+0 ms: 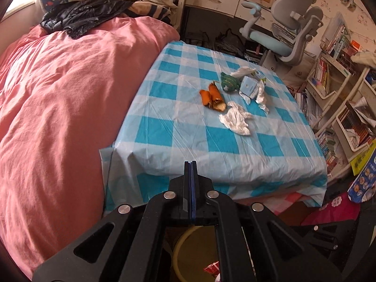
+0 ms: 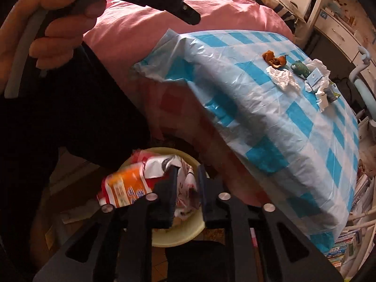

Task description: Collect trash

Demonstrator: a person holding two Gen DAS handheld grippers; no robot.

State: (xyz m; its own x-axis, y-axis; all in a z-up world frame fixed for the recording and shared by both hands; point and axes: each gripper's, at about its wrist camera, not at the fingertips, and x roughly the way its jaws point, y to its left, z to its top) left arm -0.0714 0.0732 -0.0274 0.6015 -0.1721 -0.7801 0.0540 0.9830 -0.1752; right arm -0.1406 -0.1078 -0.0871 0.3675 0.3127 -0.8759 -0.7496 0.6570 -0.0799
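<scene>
The crumpled snack wrapper (image 2: 131, 183) sits between your right gripper (image 2: 186, 183)'s parted fingers, above the yellow bin (image 2: 178, 237) on the floor; whether they pinch it, you cannot tell. Your left gripper (image 1: 190, 171) is closed, empty, facing the checked table (image 1: 188, 141)

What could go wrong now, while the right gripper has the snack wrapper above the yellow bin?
The snack wrapper sticks out past the yellow bin's rim on one side, so if dropped now it may land on the floor. Also, the thin plastic tablecloth could be pinched and dragged when a gripper picks up the tissue.
</scene>
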